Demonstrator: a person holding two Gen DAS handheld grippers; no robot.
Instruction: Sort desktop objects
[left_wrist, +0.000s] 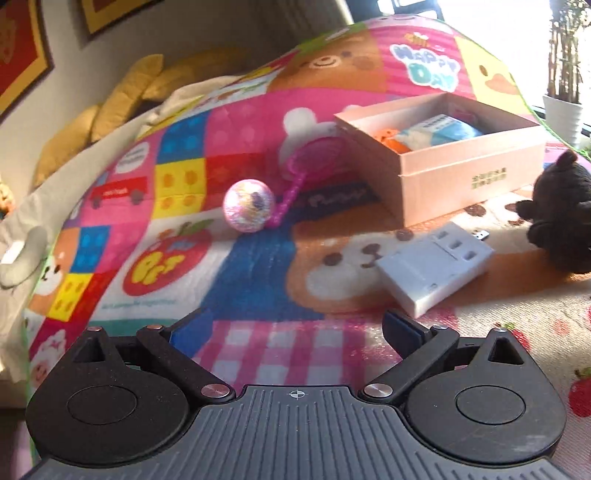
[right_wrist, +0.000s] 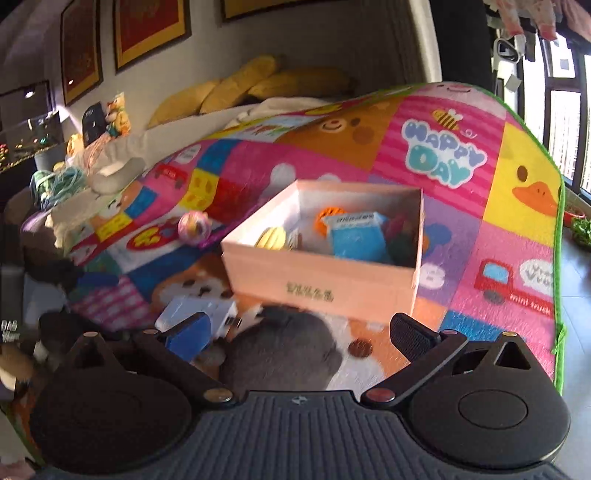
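An open pink cardboard box (left_wrist: 461, 173) (right_wrist: 325, 280) stands on the colourful play mat (left_wrist: 258, 258). Inside it lie a blue packet (right_wrist: 356, 236), an orange toy (right_wrist: 328, 218) and a yellow toy (right_wrist: 271, 236). A glittery pink ball (left_wrist: 248, 205) (right_wrist: 194, 227) and a pink toy racket (left_wrist: 317, 160) lie left of the box. A white power adapter (left_wrist: 432, 269) (right_wrist: 207, 314) and a dark plush toy (left_wrist: 561, 221) (right_wrist: 280, 350) lie in front of it. My left gripper (left_wrist: 291, 325) hovers open over the mat, holding nothing. My right gripper (right_wrist: 301, 330) is open with the plush between and below its fingers, untouched.
Yellow cushions (right_wrist: 240, 88) and a beige blanket lie beyond the mat. Yarn and small clutter (right_wrist: 62, 181) pile up at the left. A white plant pot (left_wrist: 563, 114) stands at the right. The mat's green edge (right_wrist: 559, 258) borders bare floor on the right.
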